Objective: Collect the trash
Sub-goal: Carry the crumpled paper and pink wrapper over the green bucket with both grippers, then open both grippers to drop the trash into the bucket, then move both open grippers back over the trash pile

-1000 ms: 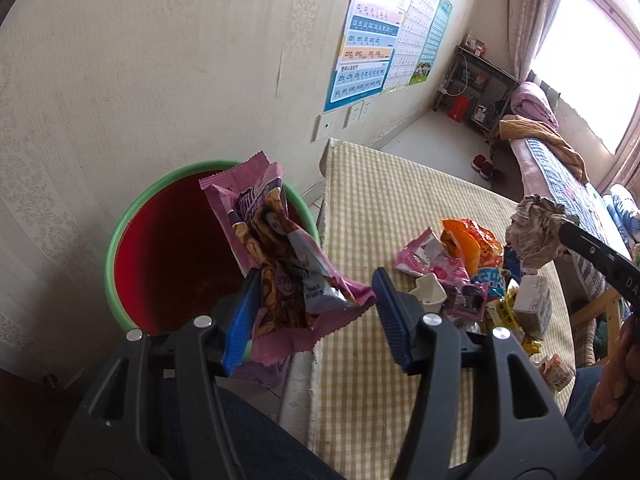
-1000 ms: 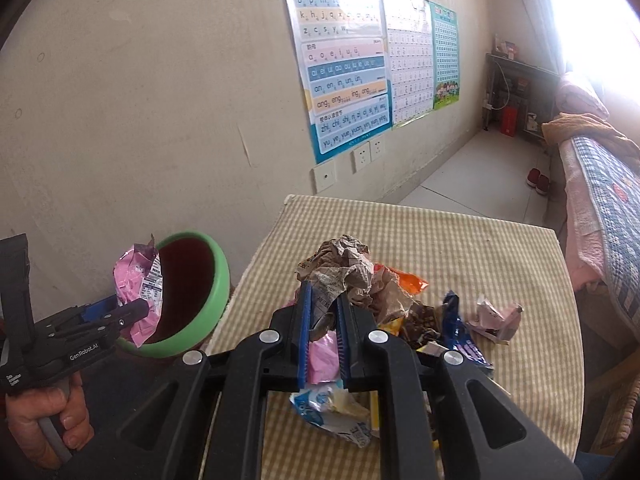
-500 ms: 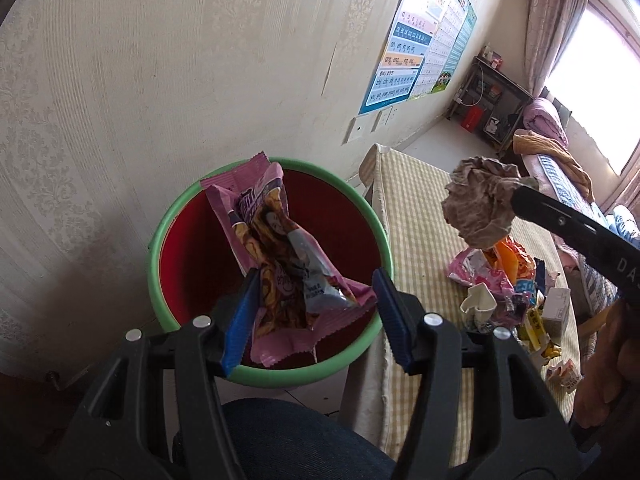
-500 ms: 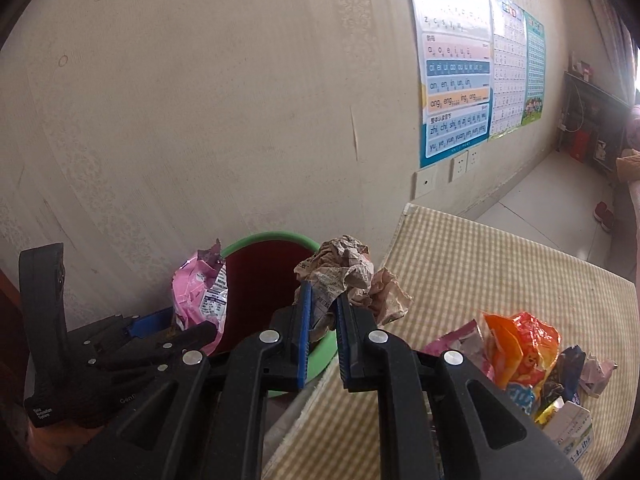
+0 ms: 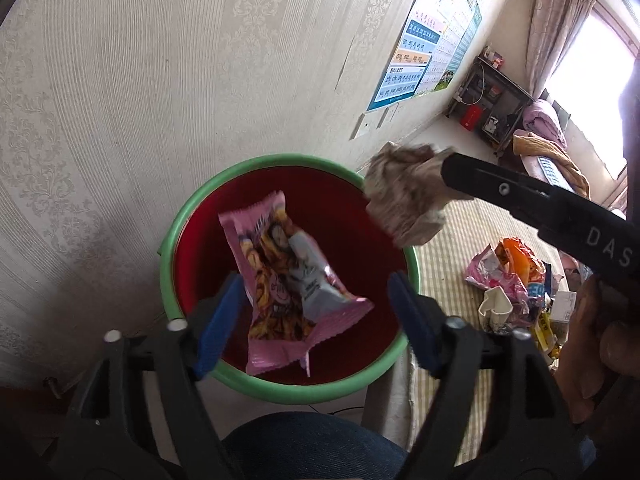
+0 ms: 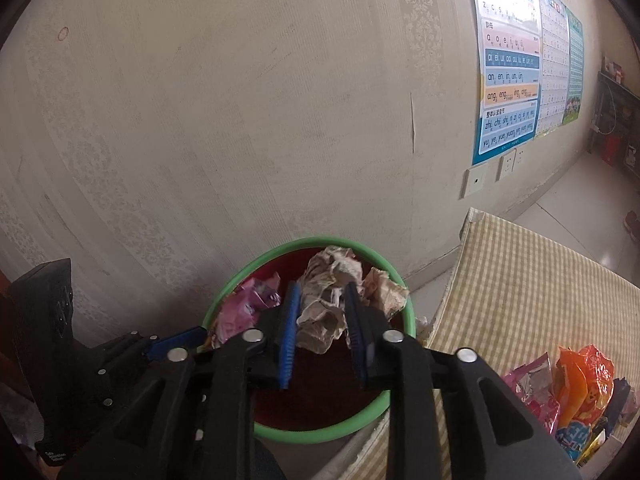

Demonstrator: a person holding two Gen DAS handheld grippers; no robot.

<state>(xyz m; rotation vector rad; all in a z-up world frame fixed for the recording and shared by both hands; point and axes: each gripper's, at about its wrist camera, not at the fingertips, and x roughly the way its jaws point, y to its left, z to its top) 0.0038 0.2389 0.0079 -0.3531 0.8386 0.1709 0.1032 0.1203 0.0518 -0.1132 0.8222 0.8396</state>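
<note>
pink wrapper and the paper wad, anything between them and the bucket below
Nothing visible does. The pink wrapper hangs over the open mouth of the green-rimmed bucket, between the left gripper pads, whose jaws have just been opening. The crumpled paper wad sits between the right gripper pads, also just opening, over the same red interior.

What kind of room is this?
Probably a lived-in home room: a bed with quilts by a curtained window, learning charts on the wallpapered wall, and a checked-cloth table with snack wrappers.
</note>
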